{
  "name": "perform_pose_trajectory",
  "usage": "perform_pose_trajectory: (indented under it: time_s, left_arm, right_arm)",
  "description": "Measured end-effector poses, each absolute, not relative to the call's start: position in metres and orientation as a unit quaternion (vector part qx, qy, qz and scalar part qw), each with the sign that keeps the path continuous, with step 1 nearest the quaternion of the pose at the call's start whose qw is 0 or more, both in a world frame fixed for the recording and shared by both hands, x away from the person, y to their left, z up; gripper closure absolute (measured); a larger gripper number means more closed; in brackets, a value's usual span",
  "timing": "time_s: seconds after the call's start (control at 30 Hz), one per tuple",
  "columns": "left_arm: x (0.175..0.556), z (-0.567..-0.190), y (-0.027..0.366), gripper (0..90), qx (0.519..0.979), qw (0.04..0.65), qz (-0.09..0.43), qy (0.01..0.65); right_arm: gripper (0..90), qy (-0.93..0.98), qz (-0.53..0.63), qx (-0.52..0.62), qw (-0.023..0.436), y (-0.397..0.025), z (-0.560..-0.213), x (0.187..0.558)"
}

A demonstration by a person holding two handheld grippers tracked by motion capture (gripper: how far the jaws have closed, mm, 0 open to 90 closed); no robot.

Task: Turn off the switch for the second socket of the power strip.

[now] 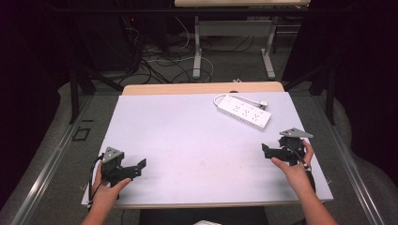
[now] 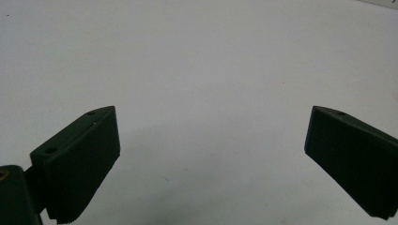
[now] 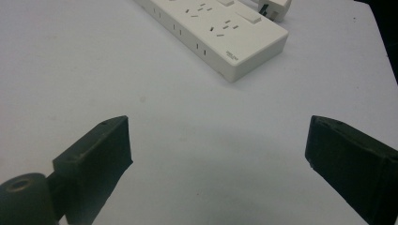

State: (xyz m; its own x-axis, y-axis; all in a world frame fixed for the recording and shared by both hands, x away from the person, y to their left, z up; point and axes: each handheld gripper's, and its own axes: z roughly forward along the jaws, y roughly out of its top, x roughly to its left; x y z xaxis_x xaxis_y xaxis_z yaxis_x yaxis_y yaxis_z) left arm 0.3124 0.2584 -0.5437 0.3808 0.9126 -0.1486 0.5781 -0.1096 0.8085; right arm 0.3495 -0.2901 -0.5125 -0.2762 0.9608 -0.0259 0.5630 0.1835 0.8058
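You are holding both grippers, left (image 1: pixel 136 168) and right (image 1: pixel 268 151), with fingers spread apart over the tabletop (image 1: pixel 187 136). The power strip (image 1: pixel 243 111) is lying ahead of your right gripper, untouched.

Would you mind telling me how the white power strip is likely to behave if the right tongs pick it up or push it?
The power strip looks like a rigid plastic block lying flat, so it should probably slide, not roll or tip. Its smooth casing may slip in the right tongs. The looped cord and plug would likely trail floppily behind.
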Motion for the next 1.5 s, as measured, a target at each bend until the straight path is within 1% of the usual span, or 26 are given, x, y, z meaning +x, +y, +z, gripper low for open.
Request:
perform_pose_trajectory:
  time_s: [0.1, 0.23, 0.4, 1.0, 1.23, 1.4, 1.5]
  left_arm:
    - [0.312, -0.544, 0.258, 3.5, 0.718, 0.418, 0.2, 0.52]
    - [0.312, -0.544, 0.258, 3.6, 0.718, 0.418, 0.199, 0.52]
    - [0.312, -0.544, 0.258, 3.6, 0.717, 0.418, 0.199, 0.521]
    - [0.312, -0.545, 0.259, 3.6, 0.717, 0.417, 0.199, 0.522]
    - [0.312, -0.545, 0.259, 3.6, 0.717, 0.417, 0.199, 0.522]
    - [0.312, -0.545, 0.259, 3.7, 0.717, 0.417, 0.199, 0.523]
    - [0.312, -0.545, 0.259, 3.8, 0.717, 0.417, 0.199, 0.522]
  right_arm:
    - [8.2, 0.72, 0.352, 0.53, 0.278, -0.29, -0.509, 0.352]
    - [12.0, 0.727, 0.35, 0.526, 0.269, -0.289, -0.502, 0.357]
    - [14.6, 0.731, 0.351, 0.52, 0.269, -0.287, -0.496, 0.362]
    - [16.2, 0.75, 0.347, 0.504, 0.25, -0.273, -0.477, 0.379]
    - [19.1, 0.761, 0.341, 0.49, 0.254, -0.268, -0.469, 0.387]
    - [22.3, 0.77, 0.342, 0.479, 0.247, -0.264, -0.464, 0.394]
    - [22.5, 0.774, 0.341, 0.477, 0.241, -0.262, -0.461, 0.398]
